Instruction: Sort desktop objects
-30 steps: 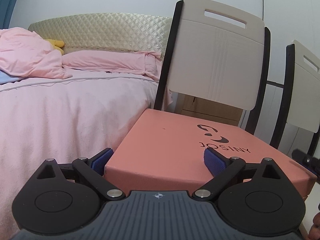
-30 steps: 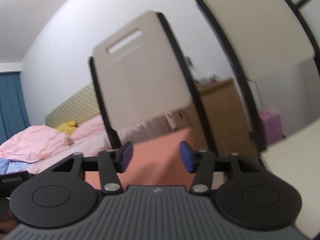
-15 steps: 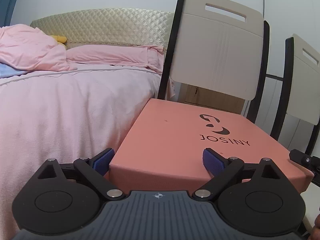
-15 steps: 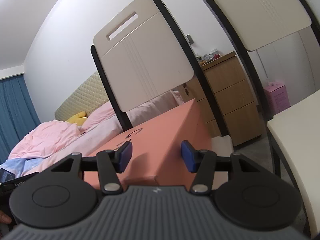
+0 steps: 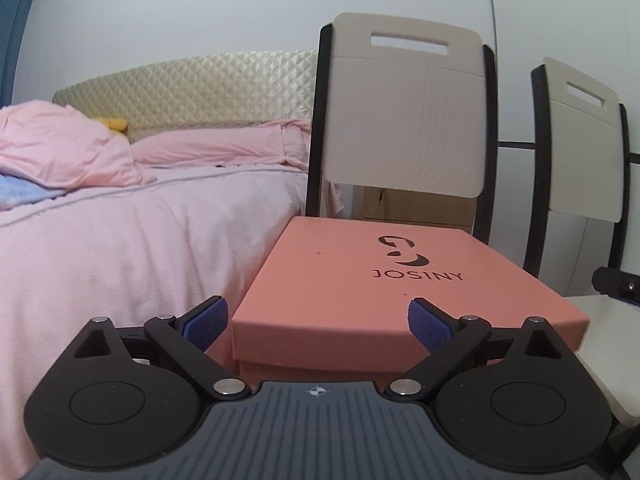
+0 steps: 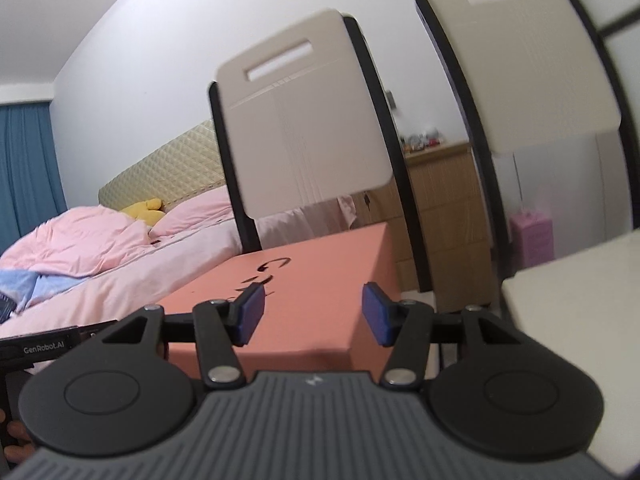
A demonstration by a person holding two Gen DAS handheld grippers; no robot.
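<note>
A salmon-pink box (image 5: 360, 280) marked JOSINY rests on the seat of a beige chair (image 5: 408, 120). My left gripper (image 5: 318, 322) is open at the box's near edge, its blue pads apart and holding nothing. In the right wrist view the same box (image 6: 312, 280) lies in front of my right gripper (image 6: 310, 314), which is open and empty at the box's near corner. The other gripper's black body (image 6: 40, 348) shows at the lower left there.
A bed with pink bedding (image 5: 120, 240) fills the left. A second beige chair (image 5: 584, 140) stands at the right. A white table edge (image 6: 580, 320) is at the right. A wooden dresser (image 6: 440, 208) and a pink box (image 6: 532, 236) stand behind the chairs.
Both grippers have drawn back and lowered a little relative to the box; its front edge now shows in both views. Both grippers stay open.
</note>
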